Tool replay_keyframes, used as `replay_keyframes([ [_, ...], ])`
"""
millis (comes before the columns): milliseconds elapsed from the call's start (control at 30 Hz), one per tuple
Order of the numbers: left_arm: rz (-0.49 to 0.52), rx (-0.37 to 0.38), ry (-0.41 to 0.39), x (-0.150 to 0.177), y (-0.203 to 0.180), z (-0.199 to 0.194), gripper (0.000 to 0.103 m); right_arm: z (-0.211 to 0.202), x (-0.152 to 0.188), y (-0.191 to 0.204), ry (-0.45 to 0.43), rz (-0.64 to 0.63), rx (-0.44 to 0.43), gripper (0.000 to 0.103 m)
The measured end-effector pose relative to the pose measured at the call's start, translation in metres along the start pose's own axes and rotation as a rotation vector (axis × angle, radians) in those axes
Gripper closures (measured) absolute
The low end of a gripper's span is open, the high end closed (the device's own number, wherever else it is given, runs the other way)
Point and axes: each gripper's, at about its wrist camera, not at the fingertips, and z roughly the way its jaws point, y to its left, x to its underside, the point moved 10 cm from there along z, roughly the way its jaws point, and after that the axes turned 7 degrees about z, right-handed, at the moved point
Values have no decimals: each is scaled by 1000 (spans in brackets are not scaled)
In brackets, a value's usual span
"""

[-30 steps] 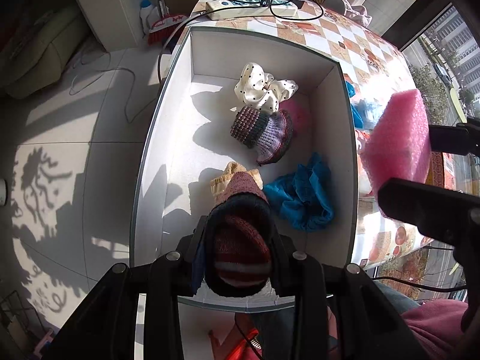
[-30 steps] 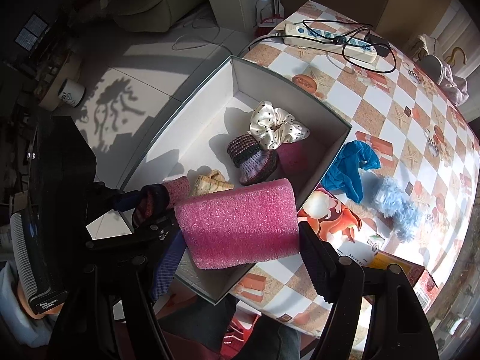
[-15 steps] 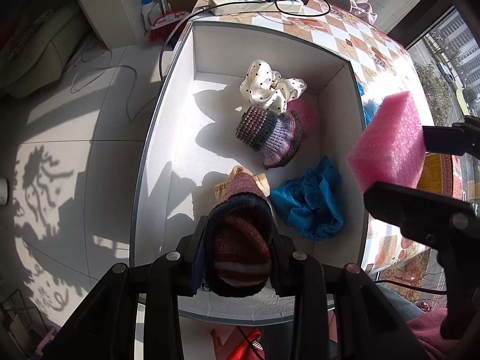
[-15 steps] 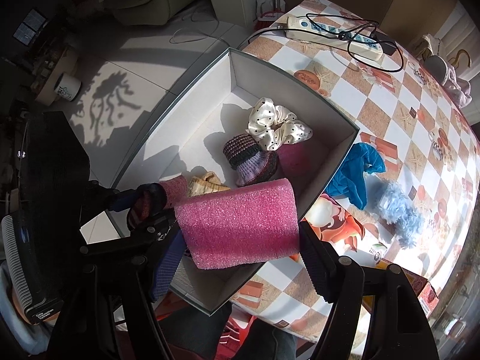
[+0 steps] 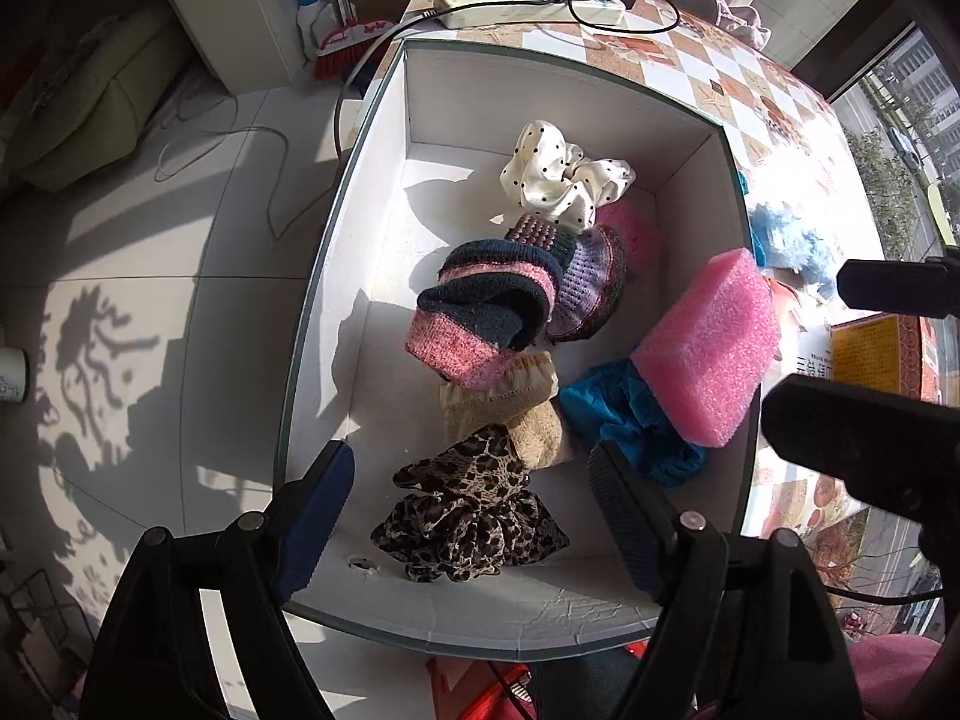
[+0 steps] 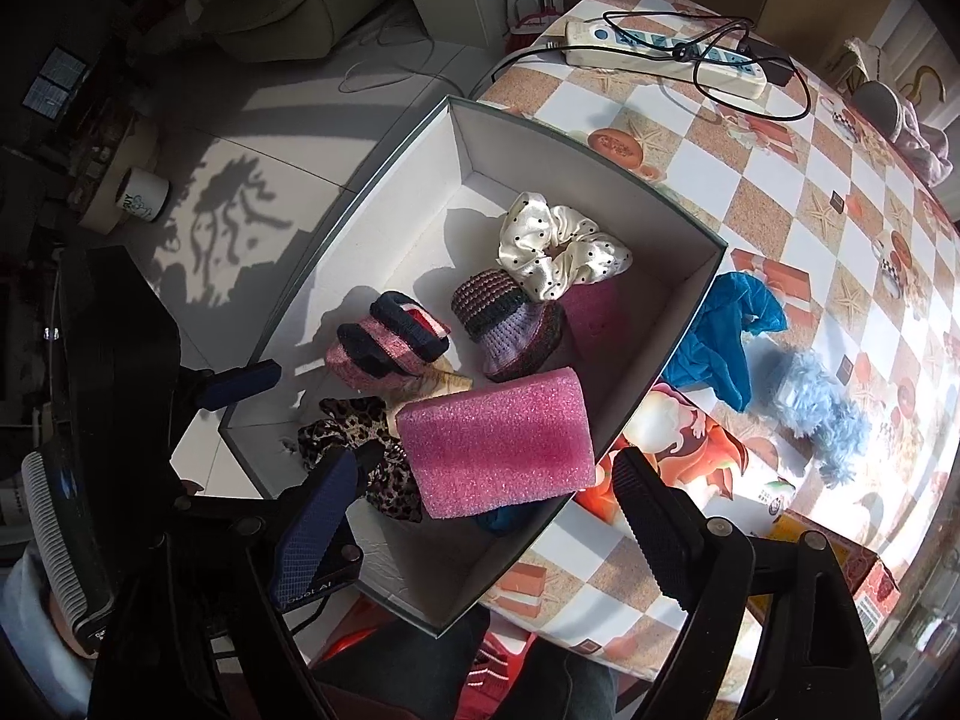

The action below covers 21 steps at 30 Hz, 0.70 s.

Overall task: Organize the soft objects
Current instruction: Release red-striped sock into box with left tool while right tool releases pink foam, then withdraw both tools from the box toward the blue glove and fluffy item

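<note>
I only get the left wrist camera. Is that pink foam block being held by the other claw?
Observer: No. The right wrist view shows the right gripper open. The pink foam block is between its fingers with a gap on each side.
Operator: Is anything soft outside the box, apart from the fluffy blue thing?
Observer: Yes. A blue cloth lies on the table, right beside the outer wall of the box and next to the fluffy blue thing.
</note>
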Motion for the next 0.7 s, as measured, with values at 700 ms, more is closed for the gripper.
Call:
replay_keyframes([
  [700, 32, 109, -114, -54, -55, -35, 0, -83, 4, -114, -36, 314, -100, 0],
])
